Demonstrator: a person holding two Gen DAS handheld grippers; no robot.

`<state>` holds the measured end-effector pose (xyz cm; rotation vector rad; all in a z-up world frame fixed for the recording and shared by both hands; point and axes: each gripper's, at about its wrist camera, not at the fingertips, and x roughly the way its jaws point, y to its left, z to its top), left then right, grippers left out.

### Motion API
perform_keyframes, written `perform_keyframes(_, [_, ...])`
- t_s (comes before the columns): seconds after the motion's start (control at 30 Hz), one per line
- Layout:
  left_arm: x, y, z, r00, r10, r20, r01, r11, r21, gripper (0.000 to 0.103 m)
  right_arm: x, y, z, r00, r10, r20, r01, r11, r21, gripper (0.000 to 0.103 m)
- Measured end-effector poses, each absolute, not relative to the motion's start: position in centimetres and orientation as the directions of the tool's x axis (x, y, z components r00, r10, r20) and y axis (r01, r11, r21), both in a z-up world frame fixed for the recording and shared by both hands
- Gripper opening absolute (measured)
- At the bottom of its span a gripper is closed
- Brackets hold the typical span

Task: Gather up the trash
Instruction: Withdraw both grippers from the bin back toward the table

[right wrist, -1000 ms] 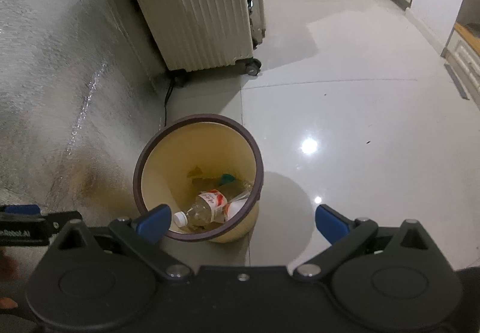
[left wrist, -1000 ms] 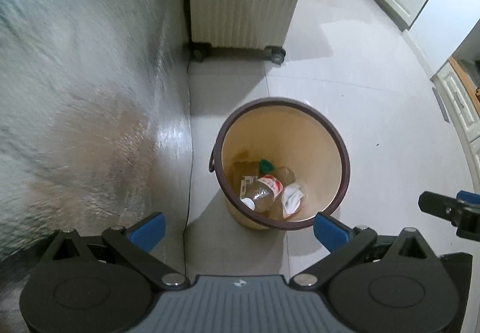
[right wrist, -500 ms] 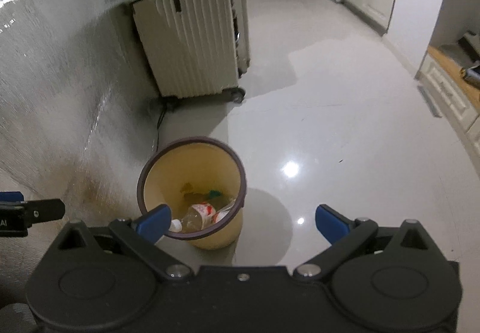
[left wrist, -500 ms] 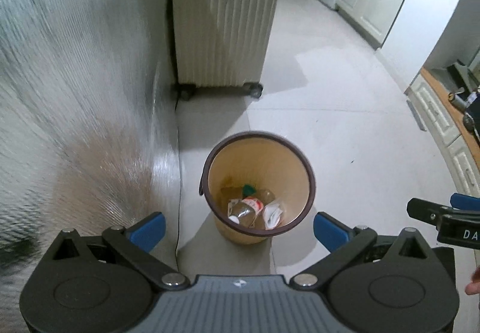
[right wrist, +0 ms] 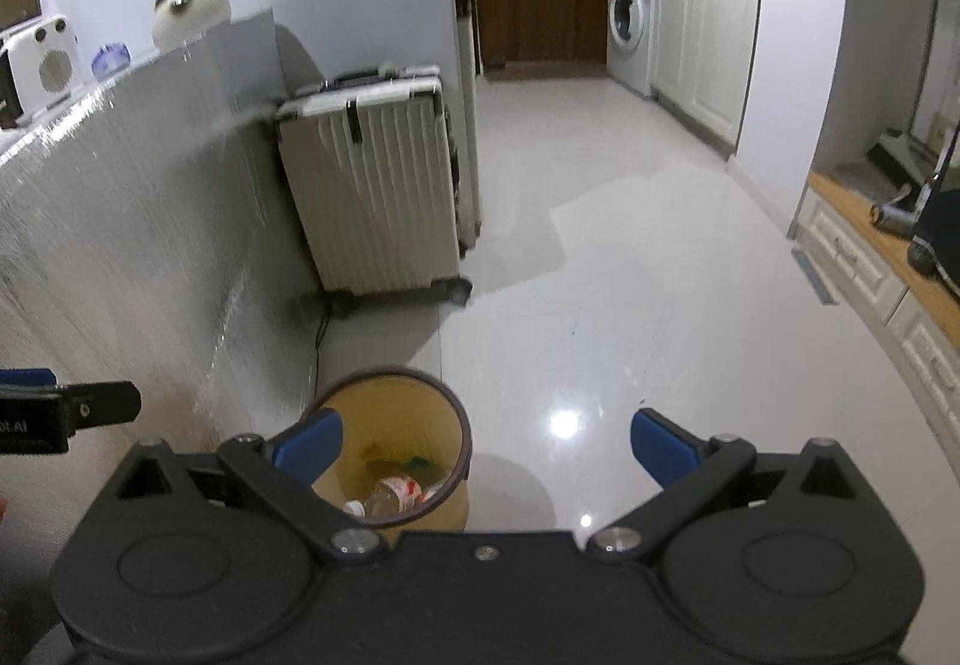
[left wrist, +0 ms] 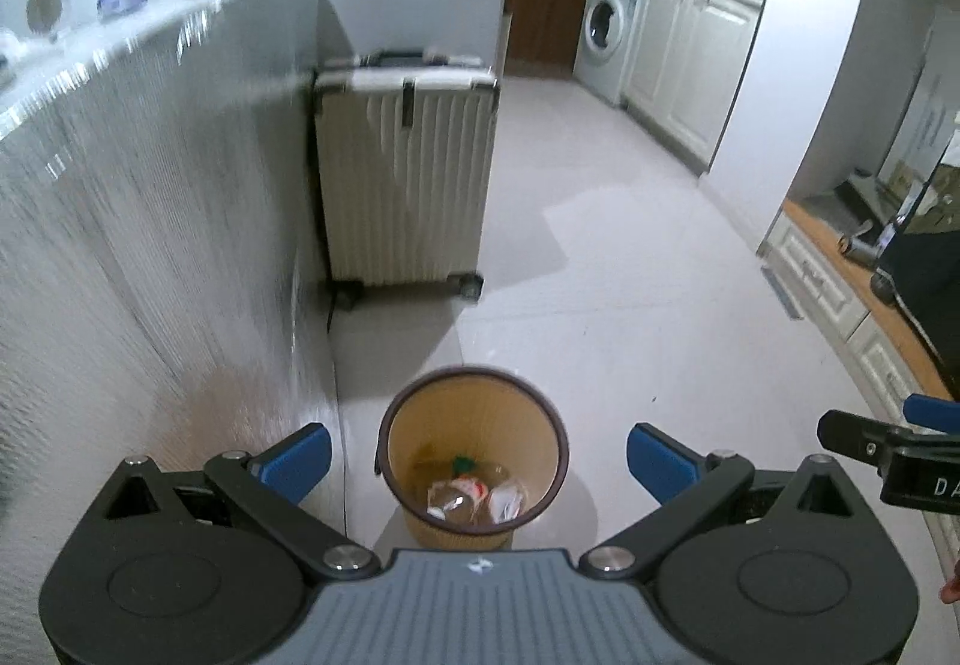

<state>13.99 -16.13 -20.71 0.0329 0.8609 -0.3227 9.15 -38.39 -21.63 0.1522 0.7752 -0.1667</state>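
Trash lies in the bottom of a tan wastebasket (left wrist: 473,419) with a dark brown rim, standing on the pale tiled floor (left wrist: 630,293) directly below and ahead of the left gripper (left wrist: 477,455), framed between its two blue fingertips (left wrist: 300,455). Inside sit a clear plastic bottle (left wrist: 453,494) with a red-and-white label, a crumpled white wrapper (left wrist: 507,500) beside it, and a small green scrap (left wrist: 462,464) just behind them. The left gripper hangs above the basket with its jaws spread wide and nothing between them. The right gripper (right wrist: 486,443) is likewise wide and empty; from it the wastebasket sits low and to the left, partly behind its left fingertip, while the rest of its gap spans bare glossy floor. Left of both grippers runs a silvery foil-faced panel (left wrist: 150,245). Farther ahead, a ribbed cream suitcase (left wrist: 405,179) stands upright on wheels against that panel. Well beyond, to the right, a washing machine (left wrist: 606,35) stands among white cabinets (left wrist: 684,59).
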Motion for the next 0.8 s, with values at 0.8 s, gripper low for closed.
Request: perform_keyframes(0.8, [5.9, -8.6, -4.2, 0.837, -0.294, -0.461, 0.271, 0.955, -0.116, 0.103, 3.6, -32.8, -6.2, 0.903, -0.052, -0.426, 0.097, 0.992, 0.086, 0.103])
